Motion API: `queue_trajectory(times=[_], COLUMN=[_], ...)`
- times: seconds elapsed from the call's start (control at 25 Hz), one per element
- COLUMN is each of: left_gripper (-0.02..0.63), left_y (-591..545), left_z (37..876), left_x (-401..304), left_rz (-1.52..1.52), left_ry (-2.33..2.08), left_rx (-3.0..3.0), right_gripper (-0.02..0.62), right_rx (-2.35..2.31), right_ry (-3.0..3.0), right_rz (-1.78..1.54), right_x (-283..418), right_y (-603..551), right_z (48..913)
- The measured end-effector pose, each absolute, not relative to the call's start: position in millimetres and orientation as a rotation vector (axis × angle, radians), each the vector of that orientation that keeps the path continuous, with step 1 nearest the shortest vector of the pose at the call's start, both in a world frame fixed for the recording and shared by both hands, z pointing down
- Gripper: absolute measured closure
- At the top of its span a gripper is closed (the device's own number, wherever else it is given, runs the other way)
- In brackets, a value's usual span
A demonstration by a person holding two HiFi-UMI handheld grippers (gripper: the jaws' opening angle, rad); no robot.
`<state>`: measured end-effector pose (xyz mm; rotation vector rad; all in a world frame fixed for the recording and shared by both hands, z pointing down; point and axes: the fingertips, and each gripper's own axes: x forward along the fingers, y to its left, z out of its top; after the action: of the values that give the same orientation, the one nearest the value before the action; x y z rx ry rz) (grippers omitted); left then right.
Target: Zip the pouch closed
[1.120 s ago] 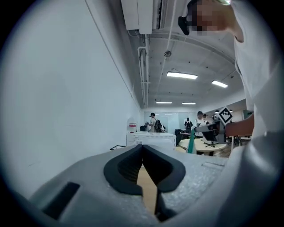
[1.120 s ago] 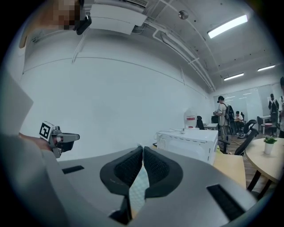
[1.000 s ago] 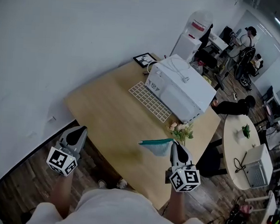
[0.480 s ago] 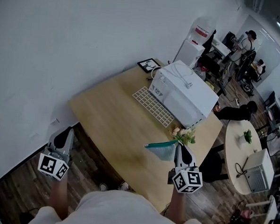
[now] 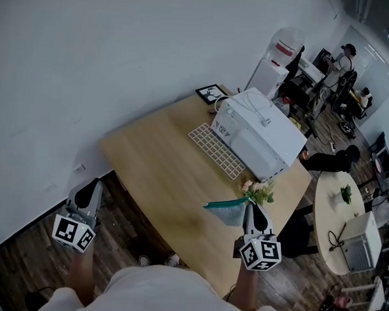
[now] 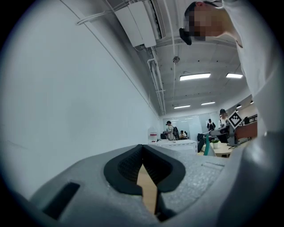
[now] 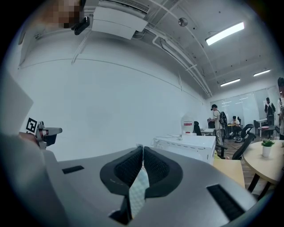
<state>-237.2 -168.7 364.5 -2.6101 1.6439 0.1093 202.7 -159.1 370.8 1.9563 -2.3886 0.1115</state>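
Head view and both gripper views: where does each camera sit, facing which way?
Head view: on the head, facing down at the table; both forearms show.
Left gripper view: on the left gripper, level along shut, empty jaws.
Right gripper view: on the right gripper, level along jaws shut on the pouch.
Shared: the white machine.

Teal-topped checked pouch [image 5: 227,211]; tan table [image 5: 154,162]; white box [image 5: 261,133].

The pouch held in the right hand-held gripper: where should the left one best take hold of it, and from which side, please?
Probably the free end of the teal zip edge, opposite the right hand-held gripper. The pouch hangs with that edge roughly level, pointing toward the left hand-held gripper, so come in level from the left, opening its shut jaws first.
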Motion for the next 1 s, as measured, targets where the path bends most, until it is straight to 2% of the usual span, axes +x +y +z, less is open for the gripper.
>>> queue_trajectory(times=[1.0], left_gripper=[0.592], left_y=[-149], left_z=[373], left_x=[-228], left_rz=[0.118], left_ry=[1.692], left_rx=[-2.615], right_gripper=[0.583], right_rx=[1.839], right_ry=[-2.45], right_rz=[0.094], right_x=[182], right_y=[-160], right_z=[375])
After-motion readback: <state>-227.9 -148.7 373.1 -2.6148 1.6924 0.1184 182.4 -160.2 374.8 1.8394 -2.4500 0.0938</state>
